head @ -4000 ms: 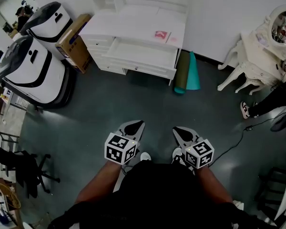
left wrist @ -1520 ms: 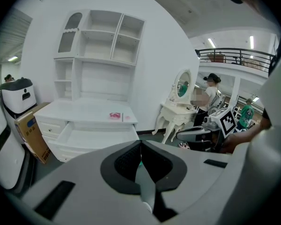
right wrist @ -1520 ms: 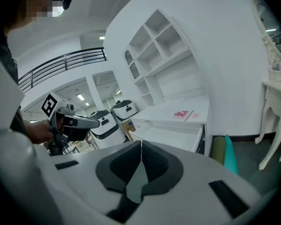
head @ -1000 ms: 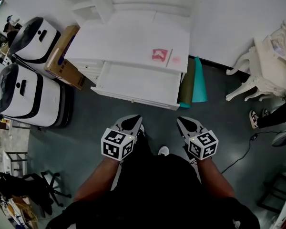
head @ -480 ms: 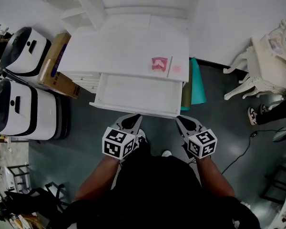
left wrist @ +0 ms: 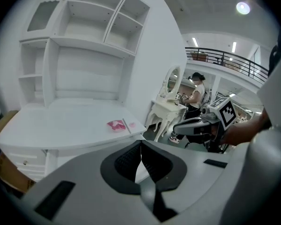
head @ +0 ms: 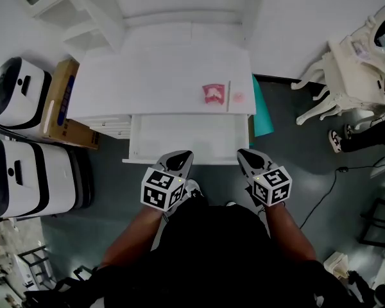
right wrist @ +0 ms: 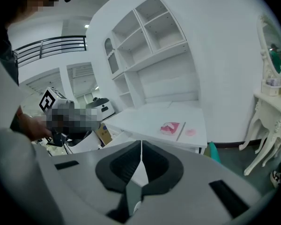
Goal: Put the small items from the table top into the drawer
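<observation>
We hold the left gripper [head: 181,154] and the right gripper [head: 245,153] at the front edge of the open white drawer [head: 179,136], each with its jaws pressed together on nothing. Near the right edge of the white desk top [head: 141,76] lie a small red-and-pink packet [head: 213,94], a thin white stick [head: 229,95] just beside it, and a small round pink item [head: 238,97].

To my left a cardboard box [head: 59,104] lay just beside two rounded white-and-black machines [head: 25,178] on the grey floor [head: 115,185]. To my right stood an ornate white dressing table [head: 350,76] with a person's shoe [head: 335,141] near its legs. A teal roll [head: 262,111] lay by the wall, and a black cable [head: 330,178] trailed nearby.
</observation>
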A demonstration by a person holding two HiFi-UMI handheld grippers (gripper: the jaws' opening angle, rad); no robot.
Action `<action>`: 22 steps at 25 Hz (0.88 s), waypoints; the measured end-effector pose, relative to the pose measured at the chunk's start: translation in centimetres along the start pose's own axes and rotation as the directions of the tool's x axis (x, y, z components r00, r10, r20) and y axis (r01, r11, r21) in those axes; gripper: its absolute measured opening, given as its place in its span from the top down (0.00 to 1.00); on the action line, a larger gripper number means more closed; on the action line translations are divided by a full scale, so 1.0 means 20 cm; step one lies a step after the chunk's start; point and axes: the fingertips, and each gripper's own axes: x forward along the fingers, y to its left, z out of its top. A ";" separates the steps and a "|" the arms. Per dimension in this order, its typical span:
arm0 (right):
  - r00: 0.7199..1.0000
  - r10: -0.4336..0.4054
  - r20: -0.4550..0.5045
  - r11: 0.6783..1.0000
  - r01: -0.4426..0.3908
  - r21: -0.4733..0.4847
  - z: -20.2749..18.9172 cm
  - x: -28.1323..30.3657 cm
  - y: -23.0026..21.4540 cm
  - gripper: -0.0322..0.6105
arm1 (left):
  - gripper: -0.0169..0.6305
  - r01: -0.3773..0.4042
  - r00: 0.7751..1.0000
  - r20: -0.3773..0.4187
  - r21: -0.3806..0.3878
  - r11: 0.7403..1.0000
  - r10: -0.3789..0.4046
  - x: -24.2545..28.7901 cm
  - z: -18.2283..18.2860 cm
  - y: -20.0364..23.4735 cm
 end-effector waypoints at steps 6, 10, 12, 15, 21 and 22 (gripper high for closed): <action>0.991 -0.131 -0.020 0.990 0.129 -0.064 0.02 0.09 -0.10 0.90 | 0.96 0.075 0.997 -0.034 0.064 0.995 -0.073 0.05 -0.01 0.09; 0.986 -0.165 -0.029 0.986 0.164 -0.033 0.04 0.13 -0.16 0.90 | 0.96 0.089 0.995 -0.039 0.061 0.994 -0.087 0.06 0.00 0.13; 0.983 -0.180 -0.024 0.983 0.180 -0.033 0.06 0.14 -0.20 0.90 | 0.96 0.096 0.995 -0.032 0.064 0.993 -0.094 0.06 0.02 0.13; 0.981 -0.194 -0.016 0.980 0.193 -0.051 0.11 0.17 -0.27 0.90 | 0.96 0.085 0.996 -0.028 0.059 0.995 -0.084 0.07 0.03 0.15; 0.981 -0.189 -0.052 0.974 0.180 -0.140 0.17 0.27 -0.42 0.90 | 0.96 0.013 1.000 -0.013 0.019 1.000 -0.012 0.11 0.06 0.23; 0.980 -0.186 -0.066 0.972 0.174 -0.160 0.16 0.29 -0.45 0.90 | 0.96 -0.002 1.000 -0.014 0.009 1.000 0.002 0.12 0.06 0.24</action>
